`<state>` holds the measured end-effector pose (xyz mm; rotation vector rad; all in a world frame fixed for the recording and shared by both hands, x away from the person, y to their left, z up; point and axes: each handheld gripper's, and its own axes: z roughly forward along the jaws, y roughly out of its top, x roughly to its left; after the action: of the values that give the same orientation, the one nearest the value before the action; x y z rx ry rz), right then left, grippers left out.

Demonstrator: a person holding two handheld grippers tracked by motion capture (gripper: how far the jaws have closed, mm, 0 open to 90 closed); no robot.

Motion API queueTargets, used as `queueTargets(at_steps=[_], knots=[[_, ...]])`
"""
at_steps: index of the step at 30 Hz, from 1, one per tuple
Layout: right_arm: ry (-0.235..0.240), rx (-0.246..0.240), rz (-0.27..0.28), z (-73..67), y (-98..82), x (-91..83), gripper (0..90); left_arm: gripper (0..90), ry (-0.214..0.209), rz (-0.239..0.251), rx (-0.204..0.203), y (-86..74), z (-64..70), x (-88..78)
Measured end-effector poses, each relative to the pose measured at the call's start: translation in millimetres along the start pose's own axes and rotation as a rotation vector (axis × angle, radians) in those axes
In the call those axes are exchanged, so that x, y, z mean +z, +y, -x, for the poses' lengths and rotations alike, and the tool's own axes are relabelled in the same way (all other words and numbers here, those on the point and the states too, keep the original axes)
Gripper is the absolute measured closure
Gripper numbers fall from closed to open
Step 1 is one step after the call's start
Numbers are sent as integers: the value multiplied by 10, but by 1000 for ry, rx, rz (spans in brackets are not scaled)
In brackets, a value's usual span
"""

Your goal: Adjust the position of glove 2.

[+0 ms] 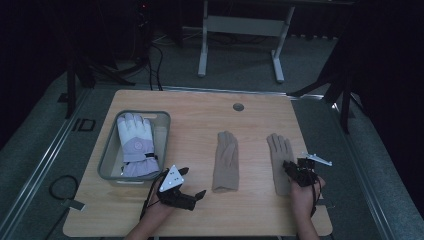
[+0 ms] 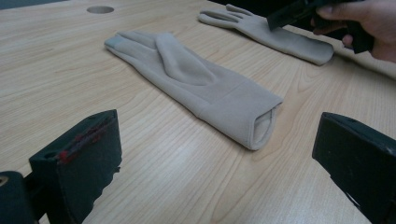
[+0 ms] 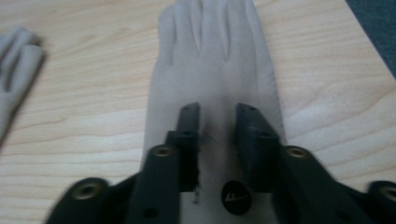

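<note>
- Lying flat near counter's right edge, beige glove (image 1: 280, 162) runs near-to-far, fingers toward far edge.
- Right gripper (image 3: 217, 122) jaws partly open, straddling it, not clamping.
- Left gripper (image 1: 192, 194) jaws wide, empty.
- Grey bin (image 1: 107, 162) holds white-lilac glove (image 1: 136, 145).

Bench (image 1: 200, 112): pale wood-grain top, smooth, faint sheen. Right glove (image 3: 212, 70) and middle glove (image 2: 196, 84): beige knit cloth, soft, matt, fine nap. Far-left glove (image 1: 135, 142): white and lilac padded fabric, matt. Tray (image 1: 107, 155): grey plastic, smooth. Gripper jaws: black plastic, matt; left gripper (image 2: 219, 158) pads scuffed, red flecks.
</note>
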<state>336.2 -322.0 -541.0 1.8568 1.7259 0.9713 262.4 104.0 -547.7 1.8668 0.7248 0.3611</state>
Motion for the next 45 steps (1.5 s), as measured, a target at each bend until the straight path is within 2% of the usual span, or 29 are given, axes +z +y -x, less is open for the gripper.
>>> queueTargets(at_steps=[2,5,6,7,9,11,13,15,17,18,19,20,21,23,24,26,27,30,32,33,37,39,42,43,45], knots=[[26,-23,17,10,24,-46,594,16,-4,2,2,4,4,-2],[57,-85,35,16,71,-114,501,16,-9,5,0,2,3,-4],[73,-104,35,21,87,-130,442,15,-9,3,2,0,2,-5],[91,-121,12,27,108,-131,394,16,-10,3,3,-2,2,-3],[104,-156,5,38,135,-146,363,16,-11,2,2,-4,2,0],[134,-169,-28,51,170,-148,319,16,-11,2,1,-5,2,0],[158,-177,-27,56,194,-168,264,16,-13,2,-1,-5,0,1],[169,-207,-23,38,209,-192,194,16,-13,0,-1,-6,-1,1],[177,-234,-25,25,224,-213,162,15,-17,1,-3,-7,0,2],[162,-229,-14,32,236,-230,252,16,-17,1,-1,-7,1,2],[168,-232,-11,40,245,-235,270,16,-18,0,-1,-7,1,2],[178,-247,-5,49,252,-237,289,16,-18,-1,0,-6,1,2],[166,-267,-3,64,261,-234,367,16,-19,0,0,-6,2,1],[181,-286,-20,115,284,-201,435,16,-19,0,1,-6,1,1],[175,-310,-19,141,290,-189,515,16,-19,0,1,-6,0,0],[190,-355,-38,196,299,-144,556,16,-19,-1,2,-9,-3,0],[215,-371,-42,225,301,-120,578,16,-19,-2,2,-9,-6,1],[237,-418,-51,282,294,-41,563,16,-20,-3,2,-9,-11,3],[239,-429,-37,315,295,-6,551,16,-20,-6,4,-9,-10,3],[256,-432,-30,330,296,7,534,16,-21,-6,4,-10,-9,4],[254,-478,-23,341,293,58,512,16,-24,-6,7,-12,-5,8],[273,-476,-31,340,297,81,495,16,-25,-6,5,-15,-6,10],[270,-488,-51,315,290,120,475,16,-25,-5,6,-16,-4,9],[254,-496,-59,308,280,145,475,16,-26,-5,6,-15,-4,8],[249,-507,-93,303,238,212,490,16,-26,-4,8,-13,-3,6]])
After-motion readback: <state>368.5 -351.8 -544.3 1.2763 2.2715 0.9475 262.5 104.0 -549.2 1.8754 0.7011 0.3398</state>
